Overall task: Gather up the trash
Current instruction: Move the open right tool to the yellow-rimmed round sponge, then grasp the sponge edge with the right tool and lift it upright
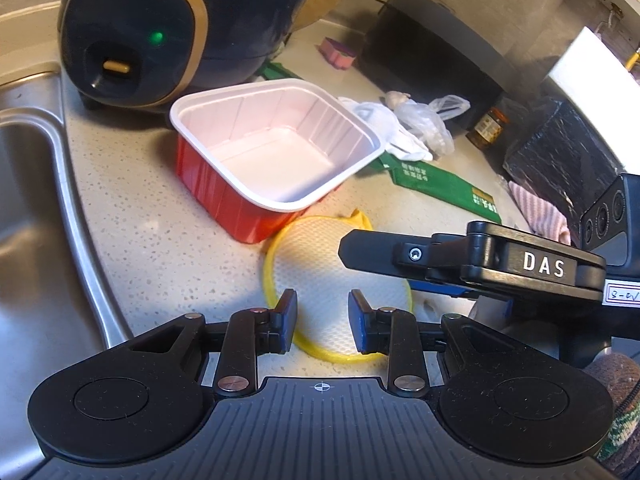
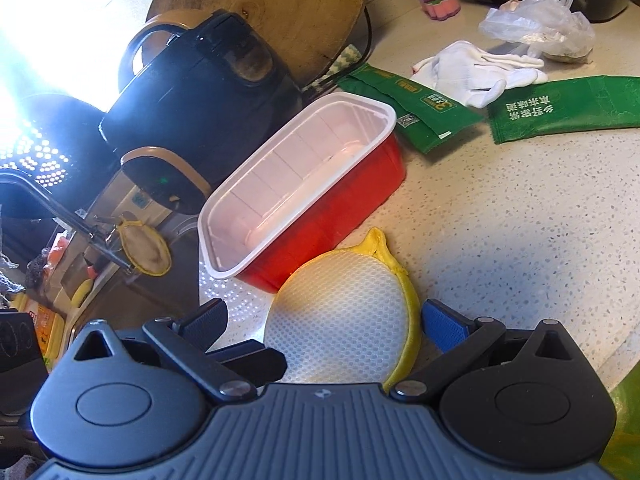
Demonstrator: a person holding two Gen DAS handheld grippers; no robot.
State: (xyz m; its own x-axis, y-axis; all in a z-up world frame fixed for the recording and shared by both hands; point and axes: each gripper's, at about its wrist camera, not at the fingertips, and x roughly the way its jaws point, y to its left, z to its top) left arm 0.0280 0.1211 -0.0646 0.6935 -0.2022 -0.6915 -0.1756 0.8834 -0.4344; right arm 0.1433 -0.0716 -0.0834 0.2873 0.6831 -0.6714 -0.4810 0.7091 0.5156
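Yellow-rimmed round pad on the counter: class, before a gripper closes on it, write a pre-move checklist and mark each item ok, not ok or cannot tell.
1. Right gripper open wide enough: ok, its fingers stand either side of the yellow-rimmed pad.
2. Left gripper empty and open: ok, it hangs over the same pad's near edge.
3. Grippers clear of each other: not ok, both crowd one pad; the right one crosses the left wrist view.
4. Pad free of the red tray: cannot tell, the tray's corner meets or overlaps its far edge.
5. Tray empty to receive trash: ok, its white inside is bare.
6. Pad lying flat on the counter: cannot tell.
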